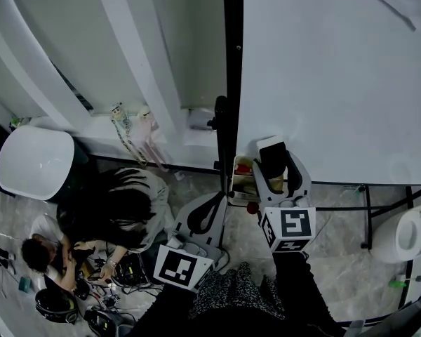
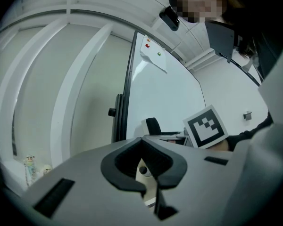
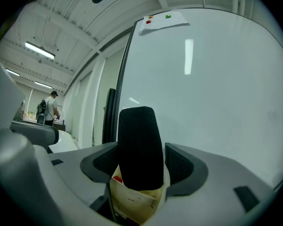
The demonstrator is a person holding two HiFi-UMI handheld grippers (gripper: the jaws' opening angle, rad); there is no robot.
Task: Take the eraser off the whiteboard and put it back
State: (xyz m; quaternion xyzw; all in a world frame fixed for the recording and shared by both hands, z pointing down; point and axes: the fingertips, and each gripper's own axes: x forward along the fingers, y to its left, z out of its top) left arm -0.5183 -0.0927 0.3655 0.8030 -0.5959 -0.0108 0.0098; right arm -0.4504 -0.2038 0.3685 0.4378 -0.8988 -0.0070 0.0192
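Observation:
The eraser, black felt on a white back, stands upright between my right gripper's two fingers, low down in front of the whiteboard. In the right gripper view its black felt faces the camera and fills the space between the dark pads, and my right gripper is shut on it. Whether the eraser touches the board I cannot tell. My left gripper hangs lower left by the board's black frame, shut and empty, with its tips together.
A cream box with something red in it sits on the board's ledge, right under the eraser. People crouch on the floor at lower left among cables. The board's stand legs are at the right. A sheet is pinned at the board's top.

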